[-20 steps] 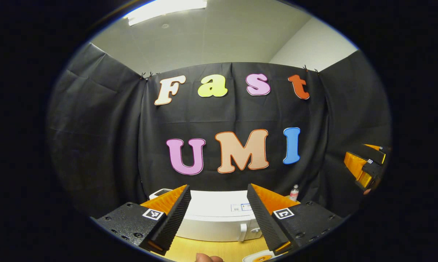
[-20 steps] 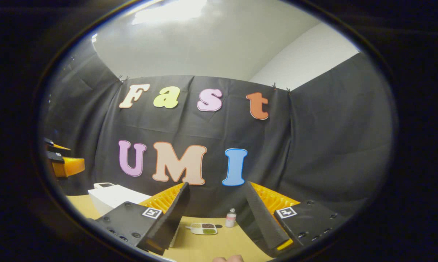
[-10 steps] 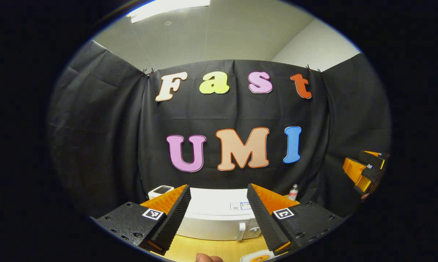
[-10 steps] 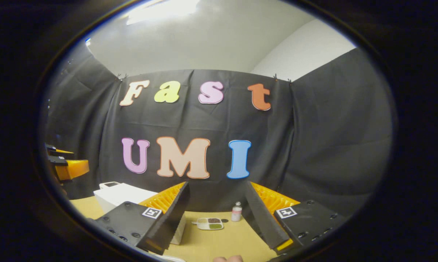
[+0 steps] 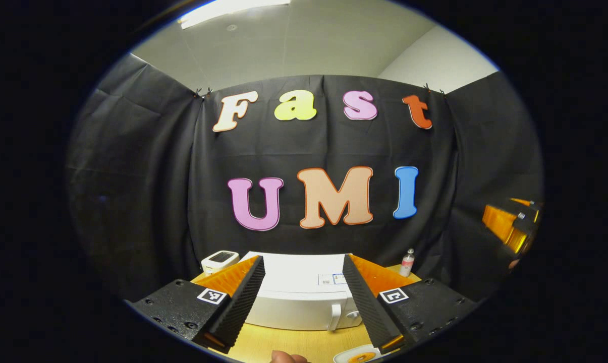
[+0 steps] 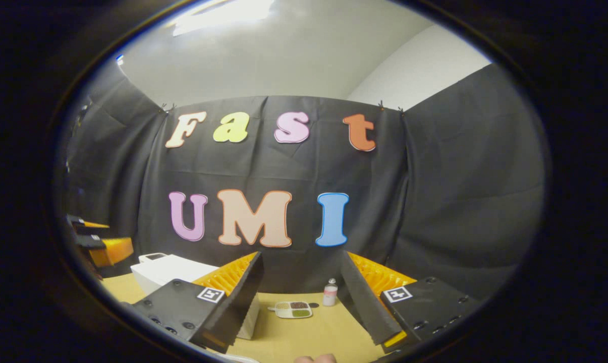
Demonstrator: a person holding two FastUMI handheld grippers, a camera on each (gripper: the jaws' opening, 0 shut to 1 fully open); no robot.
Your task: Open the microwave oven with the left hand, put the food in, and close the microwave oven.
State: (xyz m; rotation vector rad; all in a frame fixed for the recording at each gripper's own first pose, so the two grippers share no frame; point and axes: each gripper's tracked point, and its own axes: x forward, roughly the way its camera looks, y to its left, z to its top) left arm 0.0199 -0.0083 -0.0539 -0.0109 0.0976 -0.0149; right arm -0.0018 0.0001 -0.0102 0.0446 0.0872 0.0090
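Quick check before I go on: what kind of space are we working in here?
Likely a staged recording booth inside a room, not a real kitchen: black cloth hangs as walls under a plain ceiling, and a white microwave oven sits on a wooden table beside a small bottle.

Both tongs look alike: the left tongs (image 5: 304, 297) and right tongs (image 6: 300, 297) have black, wedge-shaped finger housings dotted with small screws, ribbed inner faces, and a square black-and-white marker tag at five and seven o'clock.
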